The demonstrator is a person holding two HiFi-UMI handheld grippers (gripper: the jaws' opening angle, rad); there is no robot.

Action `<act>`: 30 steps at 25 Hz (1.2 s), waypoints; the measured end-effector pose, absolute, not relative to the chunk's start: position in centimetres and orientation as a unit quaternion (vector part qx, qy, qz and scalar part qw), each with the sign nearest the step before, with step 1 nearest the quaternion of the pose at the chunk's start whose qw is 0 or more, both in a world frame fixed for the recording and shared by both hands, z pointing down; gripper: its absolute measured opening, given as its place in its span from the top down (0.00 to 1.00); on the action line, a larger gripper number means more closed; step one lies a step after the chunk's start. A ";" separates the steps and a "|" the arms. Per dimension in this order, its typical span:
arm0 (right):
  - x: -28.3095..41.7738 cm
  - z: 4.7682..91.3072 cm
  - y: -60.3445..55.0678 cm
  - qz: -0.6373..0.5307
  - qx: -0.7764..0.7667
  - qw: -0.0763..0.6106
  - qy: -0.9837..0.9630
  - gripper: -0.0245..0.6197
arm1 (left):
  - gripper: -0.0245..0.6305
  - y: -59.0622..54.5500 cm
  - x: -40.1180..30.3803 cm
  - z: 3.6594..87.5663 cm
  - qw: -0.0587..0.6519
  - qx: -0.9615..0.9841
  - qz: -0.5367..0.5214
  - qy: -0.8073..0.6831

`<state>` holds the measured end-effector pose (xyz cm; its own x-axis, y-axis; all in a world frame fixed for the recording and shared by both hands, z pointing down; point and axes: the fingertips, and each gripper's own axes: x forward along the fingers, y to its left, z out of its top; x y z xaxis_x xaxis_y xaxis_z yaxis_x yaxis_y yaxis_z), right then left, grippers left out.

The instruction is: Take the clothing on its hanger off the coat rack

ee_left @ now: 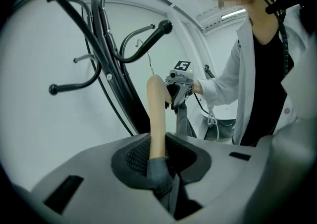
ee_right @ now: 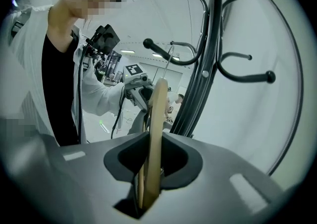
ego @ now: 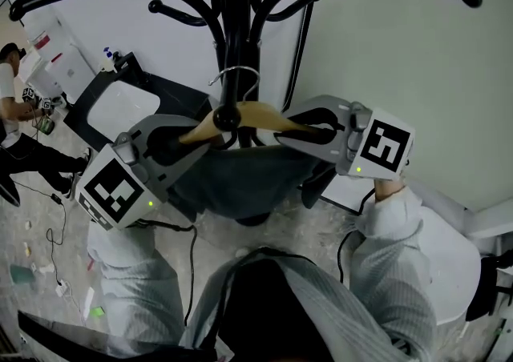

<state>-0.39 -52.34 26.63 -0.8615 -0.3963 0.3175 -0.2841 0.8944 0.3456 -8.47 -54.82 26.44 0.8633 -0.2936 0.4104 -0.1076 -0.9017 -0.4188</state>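
- Left gripper [ego: 180, 142]: jaws clenched on the left arm of the wooden hanger [ego: 268, 116]. In the left gripper view, the left gripper [ee_left: 158, 161] has the hanger [ee_left: 157, 114] arm rising straight out from between the pads, with a fold of the clothing [ee_left: 159, 173] caught in the same grip.
- Right gripper [ego: 309, 130]: jaws clenched on the opposite arm of the hanger. In the right gripper view, the right gripper [ee_right: 151, 168] has the hanger [ee_right: 157, 114] standing edge-on between the pads, which press on both its faces.
- The two grippers face each other, one at each end of the hanger. Each is visible in the other's view: right gripper [ee_left: 176, 89], left gripper [ee_right: 138, 86].
- Clothing [ego: 240, 180]: dark grey, draped over the hanger and hanging below and between the two grippers.
- Hook [ego: 240, 76]: metal wire, rising from the middle of the hanger, midway between the grippers. It loops over a low, knob-ended arm of the coat rack [ego: 232, 24]. The garment is not yet off the rack.
- Coat rack [ee_left: 106, 69] [ee_right: 210, 44]: black pole with curved arms, standing directly beyond the grippers and rising above them.
- The operator's light sleeves [ego: 385, 232] extend behind both grippers.
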 end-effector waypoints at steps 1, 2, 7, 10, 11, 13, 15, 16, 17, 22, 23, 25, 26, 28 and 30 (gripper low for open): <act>-0.3 26.1 -52.2 -0.152 0.181 0.190 -0.953 0.87 | 0.86 -54.6 -8.2 25.7 0.207 -0.943 -0.237 0.105; -0.2 25.5 -51.8 -0.158 0.184 0.188 -0.952 0.87 | 0.85 -54.2 -8.0 25.1 0.219 -0.941 -0.236 0.102; 1.7 23.1 -48.6 -0.181 0.210 0.200 -0.940 0.87 | 0.86 -51.2 -6.1 22.2 0.266 -0.935 -0.226 0.069; 3.6 22.8 -46.8 -0.180 0.245 0.216 -0.928 0.87 | 0.86 -49.8 -4.3 21.7 0.278 -0.935 -0.218 0.040; 4.2 23.0 -46.5 -0.177 0.254 0.221 -0.925 0.87 | 0.86 -49.6 -3.7 21.9 0.280 -0.935 -0.215 0.031; 5.6 24.0 -46.6 -0.171 0.270 0.228 -0.920 0.87 | 0.86 -50.0 -2.3 22.8 0.281 -0.936 -0.211 0.014; 7.1 25.2 -46.6 -0.163 0.289 0.236 -0.913 0.87 | 0.86 -50.3 -0.8 23.9 0.278 -0.938 -0.207 -0.007; 7.9 25.6 -46.1 -0.158 0.303 0.241 -0.909 0.87 | 0.86 -50.0 0.2 24.4 0.277 -0.939 -0.204 -0.024; 8.8 25.9 -45.1 -0.151 0.318 0.244 -0.903 0.87 | 0.86 -49.3 1.2 24.7 0.277 -0.939 -0.199 -0.042; 12.3 26.3 -39.3 -0.122 0.375 0.256 -0.882 0.86 | 0.86 -44.5 5.4 25.4 0.255 -0.945 -0.179 -0.105; 12.9 26.7 -38.6 -0.115 0.385 0.257 -0.879 0.86 | 0.86 -44.0 6.2 26.0 0.247 -0.945 -0.178 -0.115; 14.0 27.6 -37.3 -0.100 0.401 0.254 -0.875 0.86 | 0.86 -43.1 7.6 27.3 0.234 -0.945 -0.183 -0.135; 14.6 28.1 -36.8 -0.093 0.407 0.252 -0.873 0.86 | 0.86 -42.7 8.2 28.1 0.230 -0.944 -0.187 -0.143; 15.4 29.2 -36.2 -0.081 0.414 0.249 -0.872 0.86 | 0.86 -42.5 9.3 29.6 0.225 -0.942 -0.194 -0.159; 16.1 30.4 -36.2 -0.075 0.419 0.246 -0.871 0.86 | 0.86 -42.7 10.2 31.0 0.214 -0.941 -0.198 -0.174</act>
